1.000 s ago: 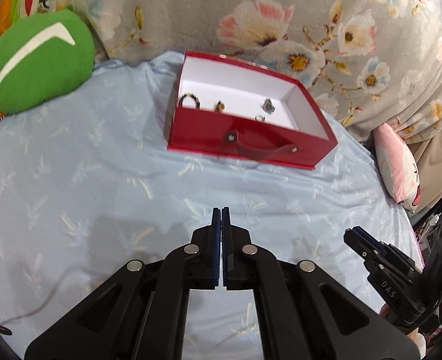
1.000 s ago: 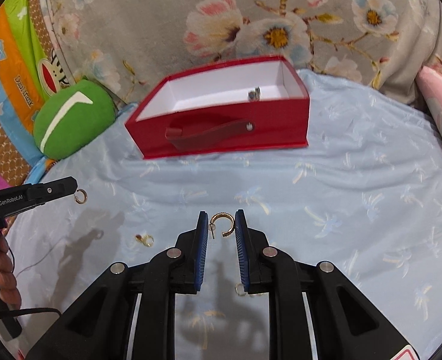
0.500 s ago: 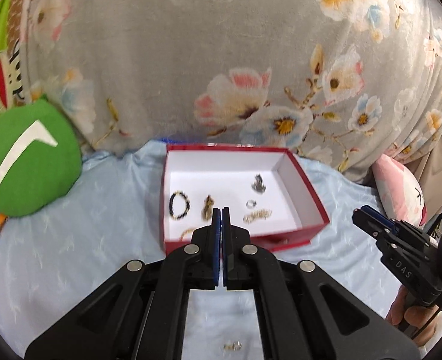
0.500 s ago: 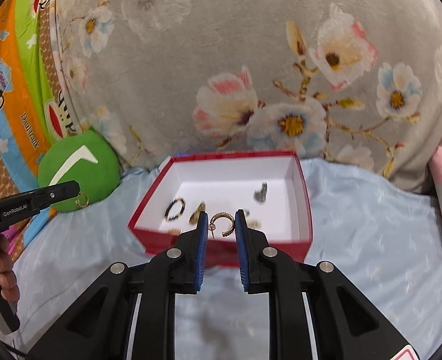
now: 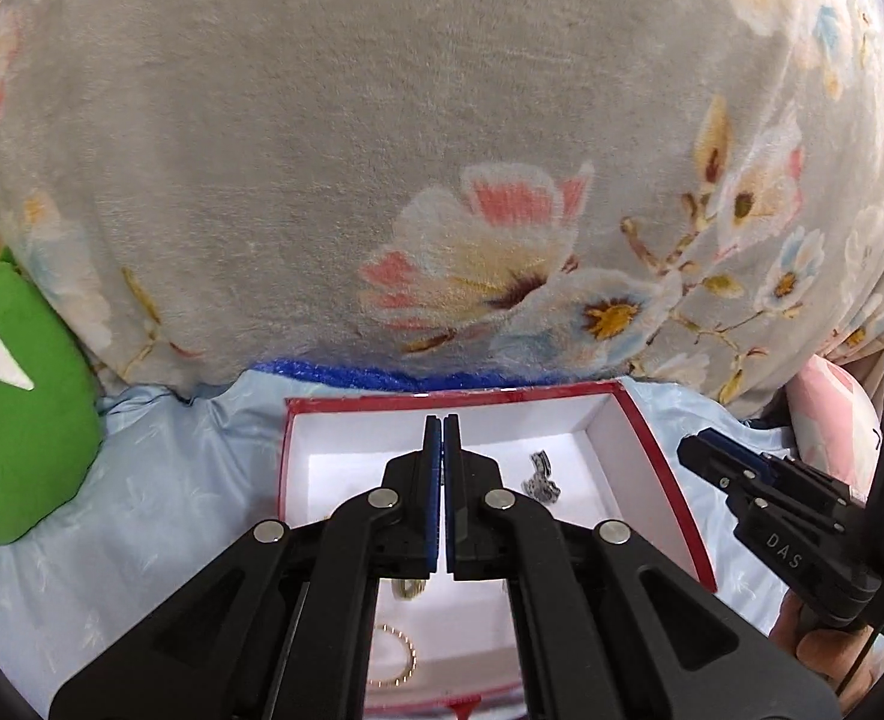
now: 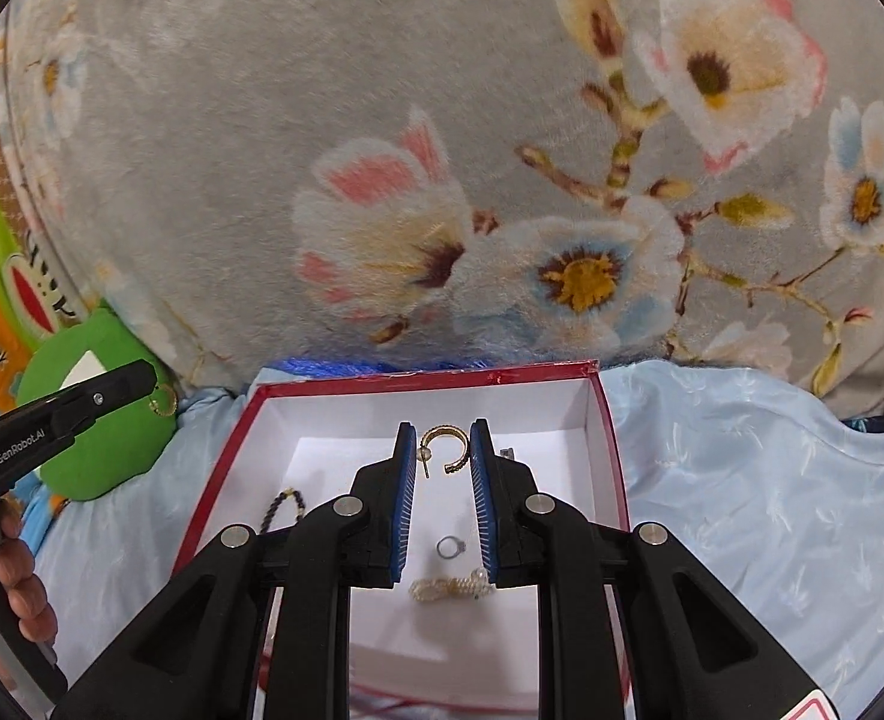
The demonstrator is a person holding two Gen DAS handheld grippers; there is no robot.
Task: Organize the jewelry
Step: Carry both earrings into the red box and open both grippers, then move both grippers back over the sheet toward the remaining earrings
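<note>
A red box with a white inside (image 6: 610, 456) (image 5: 652, 468) lies on the light blue sheet. My right gripper (image 6: 440, 450) is shut on a gold hoop earring (image 6: 445, 447) and holds it above the box. Inside lie a silver ring (image 6: 451, 547), a pearl piece (image 6: 451, 588) and a dark bead bracelet (image 6: 285, 504). My left gripper (image 5: 442, 438) is shut; a small gold hoop earring (image 6: 162, 403) hangs at its tip in the right wrist view. It is over the box, where a silver charm (image 5: 541, 477) and a gold chain (image 5: 396, 657) lie.
A grey floral blanket (image 6: 442, 150) rises just behind the box. A green cushion (image 5: 15, 432) sits to the left, a pink pillow (image 5: 832, 420) to the right. The light blue sheet (image 6: 772, 480) spreads around the box.
Both grippers have moved forward from the open sheet to above the box. The right one still holds the gold hoop and the left one stays shut.
</note>
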